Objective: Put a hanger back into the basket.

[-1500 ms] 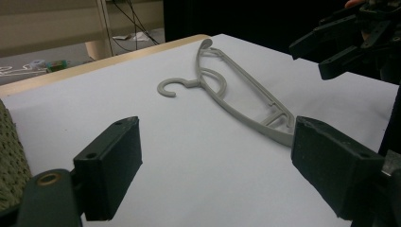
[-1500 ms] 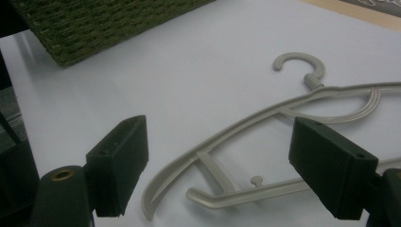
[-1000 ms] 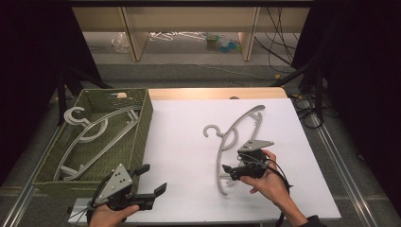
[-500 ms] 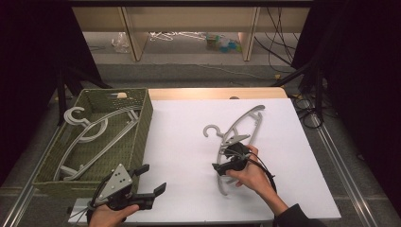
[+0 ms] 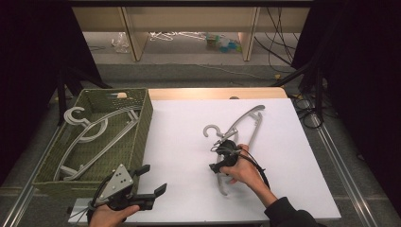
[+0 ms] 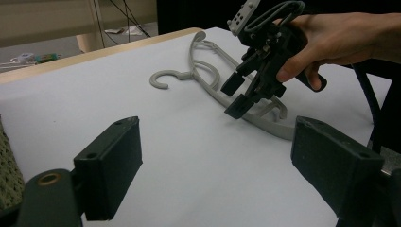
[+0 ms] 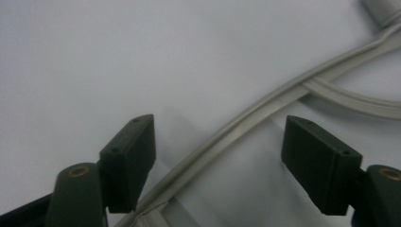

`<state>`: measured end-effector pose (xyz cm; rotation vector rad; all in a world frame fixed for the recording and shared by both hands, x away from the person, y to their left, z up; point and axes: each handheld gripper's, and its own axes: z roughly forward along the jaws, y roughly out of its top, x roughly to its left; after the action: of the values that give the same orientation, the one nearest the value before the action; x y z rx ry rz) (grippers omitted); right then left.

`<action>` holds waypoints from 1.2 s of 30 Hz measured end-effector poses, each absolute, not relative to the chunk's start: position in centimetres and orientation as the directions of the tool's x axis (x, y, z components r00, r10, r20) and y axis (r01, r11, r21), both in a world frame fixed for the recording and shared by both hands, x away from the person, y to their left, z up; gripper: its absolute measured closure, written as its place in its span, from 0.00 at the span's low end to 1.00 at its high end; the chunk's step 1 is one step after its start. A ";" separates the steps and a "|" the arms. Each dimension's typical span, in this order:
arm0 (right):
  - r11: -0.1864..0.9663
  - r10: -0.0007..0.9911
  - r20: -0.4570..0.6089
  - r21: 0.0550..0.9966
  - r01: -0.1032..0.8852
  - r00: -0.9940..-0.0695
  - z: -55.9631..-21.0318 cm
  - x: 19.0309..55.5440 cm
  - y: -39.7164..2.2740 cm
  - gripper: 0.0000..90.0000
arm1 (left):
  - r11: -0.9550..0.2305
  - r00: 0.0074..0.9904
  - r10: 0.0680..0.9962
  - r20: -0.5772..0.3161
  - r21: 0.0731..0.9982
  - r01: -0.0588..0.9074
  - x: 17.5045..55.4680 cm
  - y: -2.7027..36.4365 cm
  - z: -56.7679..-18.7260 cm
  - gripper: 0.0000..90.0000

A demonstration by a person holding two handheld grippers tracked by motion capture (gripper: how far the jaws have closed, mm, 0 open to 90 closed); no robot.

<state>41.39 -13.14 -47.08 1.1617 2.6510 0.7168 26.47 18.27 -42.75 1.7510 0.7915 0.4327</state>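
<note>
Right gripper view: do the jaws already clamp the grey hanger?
No, the hanger's arm lies between the right gripper's open jaws, with gaps on both sides.

Light falls from above onto the white surface (image 5: 189, 156), which glows evenly while the room at both sides sinks into near black. Shadows under the grey hanger (image 5: 236, 137) are soft and short. The right gripper view is dim, bluish and blurred close up; the high view looks slightly grainy.
</note>
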 end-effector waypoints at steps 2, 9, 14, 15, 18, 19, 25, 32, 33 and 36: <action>0.595 0.717 0.048 0.477 0.647 -0.695 -47.3 41.5 -13.0 0.30 | -0.161 0.710 0.697 -0.100 0.943 0.291 26.5 18.2 -42.8 0.19; 0.595 0.727 0.050 0.451 0.665 -0.685 -47.0 42.1 -12.9 0.39 | -0.186 0.718 0.691 -0.080 0.941 0.284 26.6 18.3 -42.8 0.19; 0.616 0.728 0.018 0.423 0.665 -0.685 -46.8 42.3 -12.7 0.47 | -0.176 0.710 0.698 -0.094 0.939 0.297 26.5 18.2 -42.9 0.19; 0.620 0.727 0.011 0.419 0.663 -0.687 -46.8 42.4 -12.6 0.50 | -0.180 0.710 0.699 -0.090 0.938 0.296 26.5 18.3 -42.9 0.20; 0.609 0.736 0.019 0.419 0.674 -0.677 -46.8 42.4 -12.7 0.54 | -0.174 0.712 0.696 -0.092 0.941 0.292 26.6 18.3 -42.9 0.20; 0.607 0.736 0.024 0.420 0.675 -0.677 -46.7 42.6 -13.0 0.57 | -0.180 0.710 0.699 -0.086 0.939 0.292 26.5 18.4 -42.8 0.20; 0.598 0.729 0.056 0.433 0.675 -0.682 -46.7 43.3 -14.3 0.79 | -0.173 0.709 0.699 -0.091 0.941 0.291 26.6 18.4 -42.8 0.20; 0.625 0.699 0.061 0.433 0.650 -0.712 -46.7 43.6 -14.7 0.85 | -0.201 0.722 0.689 -0.066 0.939 0.277 26.7 18.5 -42.8 0.20; 0.627 0.696 0.060 0.434 0.646 -0.716 -46.7 43.7 -14.8 0.85 | -0.201 0.727 0.684 -0.065 0.941 0.273 26.7 18.5 -42.9 0.20; 0.651 0.677 0.048 0.426 0.628 -0.735 -46.5 43.7 -14.9 0.88 | -0.191 0.714 0.696 -0.077 0.938 0.288 26.6 18.4 -42.8 0.21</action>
<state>43.73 -14.88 -46.54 1.0903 2.7493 0.6429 26.60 18.43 -42.81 1.7764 0.7792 0.4446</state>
